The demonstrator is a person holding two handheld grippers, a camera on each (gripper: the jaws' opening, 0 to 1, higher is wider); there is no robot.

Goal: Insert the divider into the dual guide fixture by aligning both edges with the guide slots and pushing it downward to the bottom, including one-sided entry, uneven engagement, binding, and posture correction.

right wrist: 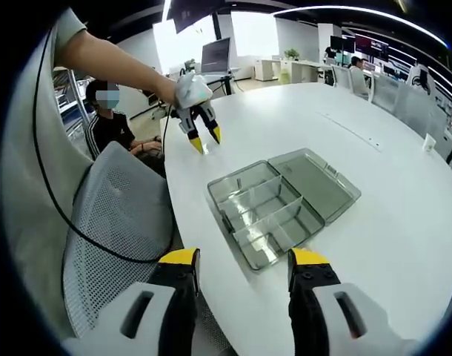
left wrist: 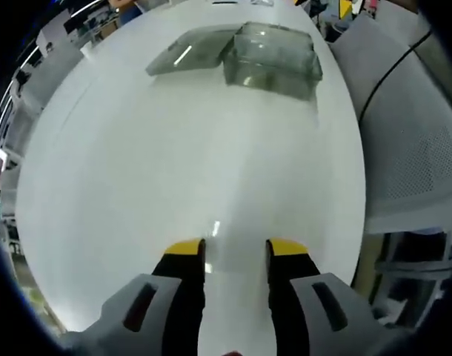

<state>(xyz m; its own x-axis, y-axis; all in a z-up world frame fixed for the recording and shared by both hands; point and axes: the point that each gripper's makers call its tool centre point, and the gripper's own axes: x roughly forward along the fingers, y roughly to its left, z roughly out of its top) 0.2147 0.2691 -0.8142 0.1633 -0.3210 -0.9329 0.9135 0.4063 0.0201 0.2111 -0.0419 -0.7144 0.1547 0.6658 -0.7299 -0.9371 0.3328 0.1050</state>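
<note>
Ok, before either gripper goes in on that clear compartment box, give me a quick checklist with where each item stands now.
1. Left gripper open and empty: ok.
2. Right gripper open and empty: ok.
3. Compartment box lid open, lying flat beside it: ok.
4. Dividers seated to the bottom of their slots: cannot tell.
5. Loose divider ready to pick up: cannot tell.
6. White table around the box free of clutter: ok.

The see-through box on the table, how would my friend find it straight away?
Look at the big round white table. Near its edge, beside the grey mesh chair, lies a clear smoky plastic box split into compartments by thin walls, its flat lid folded open alongside. It is the table's one transparent thing with compartments.
</note>
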